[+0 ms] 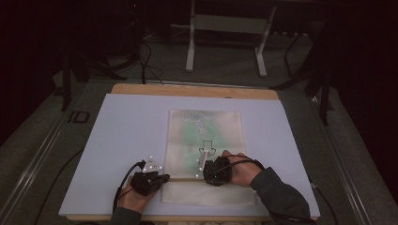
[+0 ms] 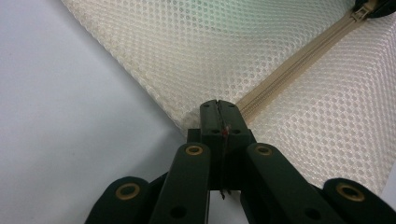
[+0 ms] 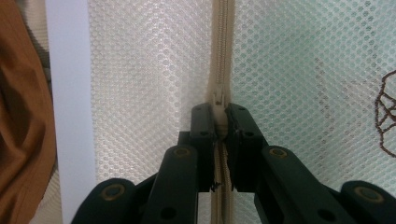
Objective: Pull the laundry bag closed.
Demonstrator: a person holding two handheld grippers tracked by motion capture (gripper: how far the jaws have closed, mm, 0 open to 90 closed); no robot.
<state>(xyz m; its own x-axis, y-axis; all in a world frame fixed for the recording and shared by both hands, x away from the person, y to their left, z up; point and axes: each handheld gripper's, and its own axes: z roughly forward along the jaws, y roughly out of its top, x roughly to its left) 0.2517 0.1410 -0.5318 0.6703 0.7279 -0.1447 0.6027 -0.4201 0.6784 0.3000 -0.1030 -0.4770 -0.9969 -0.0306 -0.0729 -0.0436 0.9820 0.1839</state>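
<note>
Black jaws of my right gripper point(image 3: 220, 122) sit closest to the lens, clamped on the zipper pull point(image 3: 218, 99) of a cream mesh bag point(image 1: 205, 140). Zipper point(image 3: 222, 46) runs straight ahead from the jaws across the mesh. Left gripper point(image 2: 218, 110) has its jaws pressed together on the bag's edge right where the zipper ends, with a scrap of red caught between them; I read that as pinning the corner.

Bag lies flat on the pale board point(image 1: 126, 136), in its near half, zipper running side to side near the bag's front edge. From above, left gripper point(image 1: 149, 180) is at the bag's left edge and right gripper point(image 1: 216, 171) sits on the zipper line, a little way in. Something green shows through the mesh.

Risks, my guess:
- Pull tab is small, grip looks shallow, so a fast drag could slip the jaws off it.
- Left hold is on thin mesh; if it lets go, the whole bag slides with the pull and the zipper doesn't travel.
- Pulling off the zipper's line could snag mesh in the slider or bunch the fabric.
</note>
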